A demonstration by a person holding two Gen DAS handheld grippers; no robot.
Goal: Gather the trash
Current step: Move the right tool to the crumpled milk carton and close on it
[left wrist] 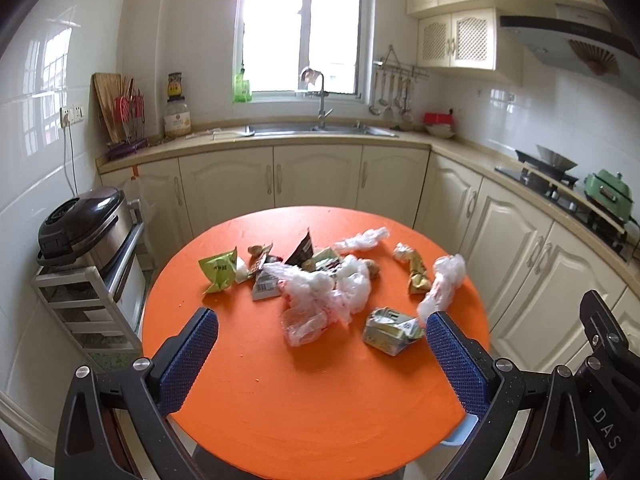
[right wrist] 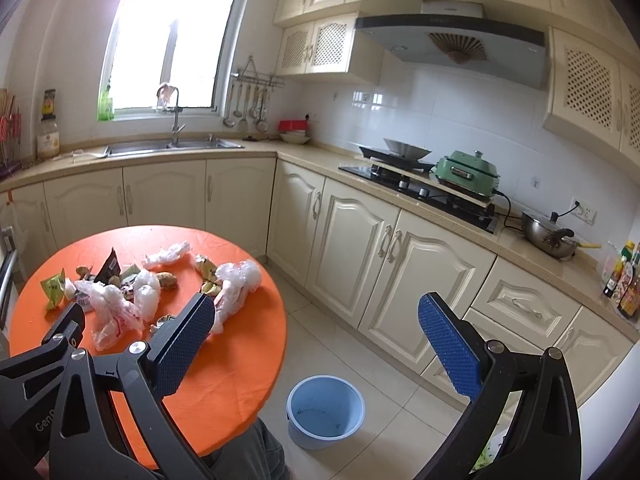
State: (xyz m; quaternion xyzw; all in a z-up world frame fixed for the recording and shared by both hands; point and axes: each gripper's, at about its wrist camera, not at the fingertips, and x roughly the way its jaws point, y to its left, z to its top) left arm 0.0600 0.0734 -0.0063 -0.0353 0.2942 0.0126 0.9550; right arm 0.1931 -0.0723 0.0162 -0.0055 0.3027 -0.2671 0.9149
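1. Orange tabletop (left wrist: 280, 400), round, carries all the trash in a loose scatter across its far half; the near half is bare.
2. Pale blue bin (right wrist: 325, 412) stands on the tiled floor just beside the tabletop's right edge, seemingly empty bar a few specks. It is the likely drop point.
3. Left gripper (left wrist: 322, 360) hovers above the near tabletop, its blue-padded fingers (left wrist: 188, 364) spread wide with nothing between them. Right gripper (right wrist: 316, 348) hangs over the tabletop's right edge and the floor, likewise wide open and empty.
4. Crumpled clear plastic bags (left wrist: 320, 292) form the biggest heap at centre; another plastic wad (left wrist: 444, 280) lies near the right edge, closest to the bin.
5. Flattened carton (left wrist: 390, 330) sits nearest the left fingers; a green packet (left wrist: 219, 270) lies far left, small wrappers (left wrist: 416, 268) and nut shells between.
6. Judgement: nothing is collected yet. Best to start with the near carton or right-hand wad, close squarely over one piece, and pinch film low so it does not slip.
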